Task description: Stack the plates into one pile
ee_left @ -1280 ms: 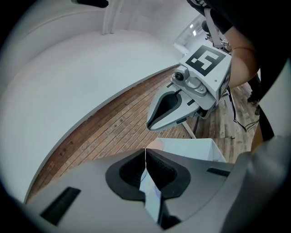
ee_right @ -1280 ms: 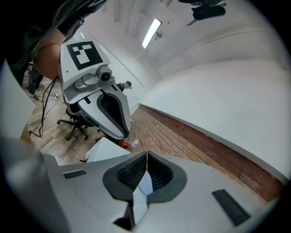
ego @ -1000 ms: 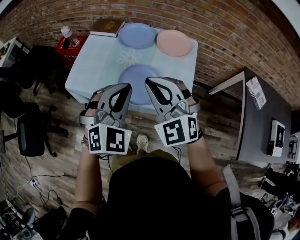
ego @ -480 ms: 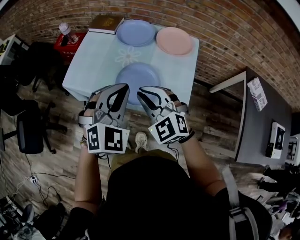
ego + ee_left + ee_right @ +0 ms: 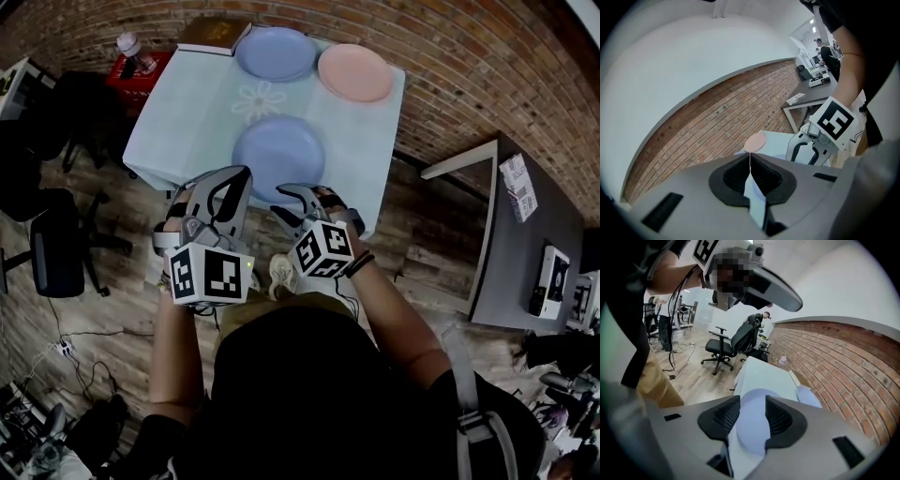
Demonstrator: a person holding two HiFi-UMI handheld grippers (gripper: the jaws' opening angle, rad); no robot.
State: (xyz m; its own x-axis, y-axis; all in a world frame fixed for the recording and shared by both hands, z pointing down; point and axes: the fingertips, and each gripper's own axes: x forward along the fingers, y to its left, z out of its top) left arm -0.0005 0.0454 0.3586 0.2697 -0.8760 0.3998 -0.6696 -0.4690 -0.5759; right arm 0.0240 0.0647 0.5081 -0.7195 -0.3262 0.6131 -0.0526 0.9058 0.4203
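Left gripper (image 5: pixel 750 159) jaws pressed together, right gripper (image 5: pixel 752 416) jaws opening empty, before the table (image 5: pixel 187 122): one-sided lifting may tip the near blue plate (image 5: pixel 278 150).

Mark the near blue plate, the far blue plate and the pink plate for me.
near blue plate (image 5: pixel 278 150): head view, middle of its top face.
far blue plate (image 5: pixel 276 53): head view, middle of its top face.
pink plate (image 5: pixel 355 73): head view, middle of its top face.
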